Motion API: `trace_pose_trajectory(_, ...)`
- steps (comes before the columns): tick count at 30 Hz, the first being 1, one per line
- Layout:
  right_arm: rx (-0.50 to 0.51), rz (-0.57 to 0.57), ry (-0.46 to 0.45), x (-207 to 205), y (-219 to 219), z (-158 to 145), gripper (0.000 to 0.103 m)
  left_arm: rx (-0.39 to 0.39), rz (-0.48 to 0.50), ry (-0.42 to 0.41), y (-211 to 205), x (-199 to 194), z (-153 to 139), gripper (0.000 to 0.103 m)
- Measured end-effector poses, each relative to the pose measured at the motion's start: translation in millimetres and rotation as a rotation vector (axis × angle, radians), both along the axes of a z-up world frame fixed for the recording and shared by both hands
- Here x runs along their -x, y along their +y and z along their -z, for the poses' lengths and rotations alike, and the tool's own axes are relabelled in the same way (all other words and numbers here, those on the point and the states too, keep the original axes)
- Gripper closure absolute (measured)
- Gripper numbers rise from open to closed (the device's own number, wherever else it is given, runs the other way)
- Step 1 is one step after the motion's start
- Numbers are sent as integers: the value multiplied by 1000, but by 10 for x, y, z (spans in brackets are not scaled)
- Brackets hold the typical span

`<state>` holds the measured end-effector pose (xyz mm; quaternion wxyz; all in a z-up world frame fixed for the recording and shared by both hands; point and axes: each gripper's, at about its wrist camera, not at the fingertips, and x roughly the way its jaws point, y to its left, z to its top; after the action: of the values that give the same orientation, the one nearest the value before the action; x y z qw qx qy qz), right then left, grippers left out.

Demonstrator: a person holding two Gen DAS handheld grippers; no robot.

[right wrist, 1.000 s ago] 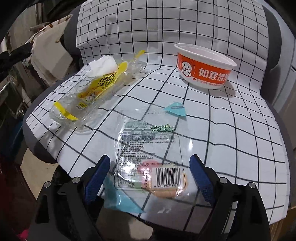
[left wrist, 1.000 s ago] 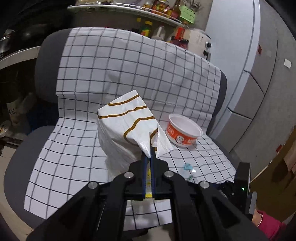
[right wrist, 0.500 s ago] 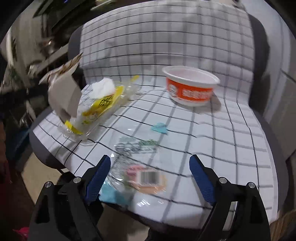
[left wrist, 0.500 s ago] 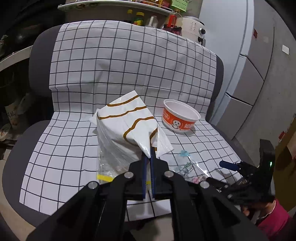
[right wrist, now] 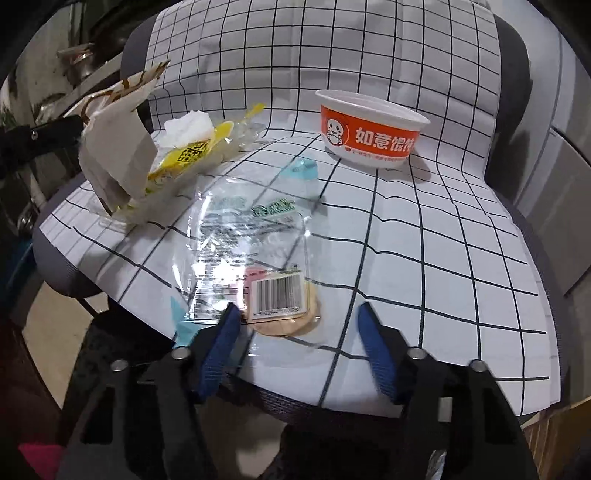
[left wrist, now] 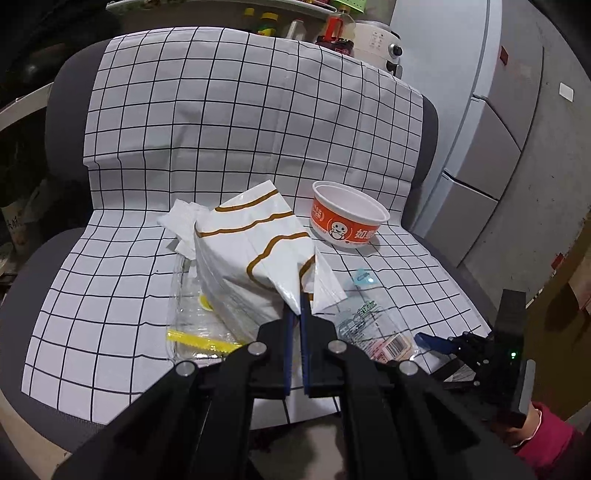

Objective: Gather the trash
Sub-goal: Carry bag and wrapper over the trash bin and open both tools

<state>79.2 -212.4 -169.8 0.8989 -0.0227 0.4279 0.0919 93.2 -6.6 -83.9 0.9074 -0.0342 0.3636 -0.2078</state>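
Note:
My left gripper (left wrist: 295,314) is shut on the edge of a white paper bag with brown stripes (left wrist: 251,254) and holds it up over the chair seat; the bag also shows in the right wrist view (right wrist: 118,144). My right gripper (right wrist: 299,325) is open, its blue fingers on either side of the near end of a clear plastic wrapper with a barcode label (right wrist: 255,251), which lies at the seat's front edge (left wrist: 373,328). A clear tray with yellow print (right wrist: 188,158) and a white tissue (right wrist: 188,127) lie left. An orange and white paper bowl (right wrist: 369,136) stands upright behind.
The trash lies on a white checked cloth (right wrist: 443,236) draped over a grey office chair (left wrist: 66,92). A small blue scrap (left wrist: 364,277) lies near the bowl. A grey cabinet (left wrist: 491,155) stands right, a cluttered shelf (left wrist: 295,14) behind the chair.
My right gripper has moved forward and down, so its fingers now straddle the barcode wrapper's near end. My left gripper still holds the paper bag and has shifted slightly.

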Motion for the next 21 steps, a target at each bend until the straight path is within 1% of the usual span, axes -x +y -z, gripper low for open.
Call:
trace_pose_trajectory(1,-6,11,-4,-1,-18,-15,65,-1,-1,1,-1,2,3,102)
trace_pose_trajectory(3,-71,34,-7,-12,-109,-53,98,-6,0,2,-7,6,6,102)
trace_pose_trajectory(6,-199,54,-39,13,-271,-191,101,-11,9,0,-49,29,-19,102)
trace_pose_trajectory(7,-222,64,-63,35,-323,-268,102,-14,13,-3,-71,38,-30,102)
trace_pose_trajectory(9,-239,92,-116,101,-411,-430,102,-15,30,-11,-156,64,-75,102)
trace_pose_trajectory(11,-231,143,-189,217,-553,-632,103,-13,59,-25,-283,99,-135,102)
trace_pose_trajectory(13,-225,187,-243,332,-703,-791,103,-10,93,-40,-419,130,-192,102)
trace_pose_trajectory(16,-189,265,-309,543,-962,-988,103,-1,179,-70,-775,225,-274,102)
trace_pose_trajectory(17,-160,304,-336,650,-1068,-1063,102,5,217,-80,-931,267,-298,102)
trace_pose_trajectory(21,-78,430,-388,1025,-1428,-1231,102,39,375,-106,-1578,468,-328,102)
